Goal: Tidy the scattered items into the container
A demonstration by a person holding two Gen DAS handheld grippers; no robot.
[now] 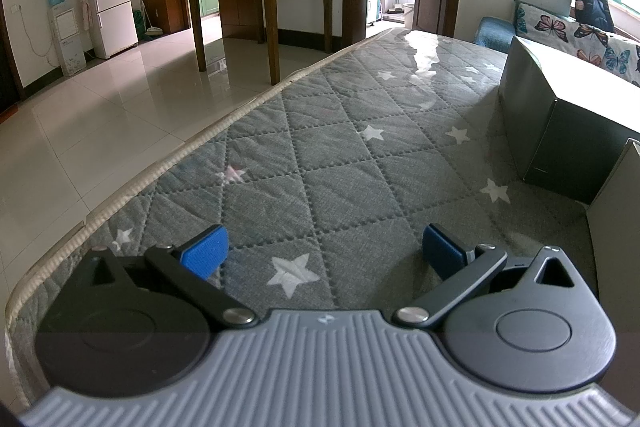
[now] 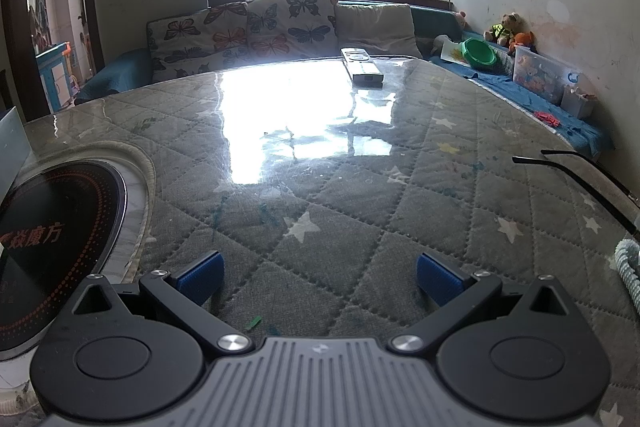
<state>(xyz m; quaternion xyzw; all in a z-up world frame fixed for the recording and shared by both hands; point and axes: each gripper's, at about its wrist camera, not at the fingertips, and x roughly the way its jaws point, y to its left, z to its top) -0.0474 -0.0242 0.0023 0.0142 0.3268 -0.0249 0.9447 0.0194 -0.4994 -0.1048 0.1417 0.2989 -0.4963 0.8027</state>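
Both hand-held grippers gape wide, empty. The right hand-held gripper (image 2: 320, 279) faces the slim silver remote control (image 2: 361, 67), far ahead, pointing lengthwise away. The left hand-held gripper (image 1: 325, 251) sits just left of the dark cardboard box (image 1: 560, 131).

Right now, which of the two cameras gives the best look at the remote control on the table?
The right wrist view. The remote control lies flat near the table's far edge, beyond the open right gripper, though window glare washes out some detail. The left wrist view faces the room's other side and shows no remote.
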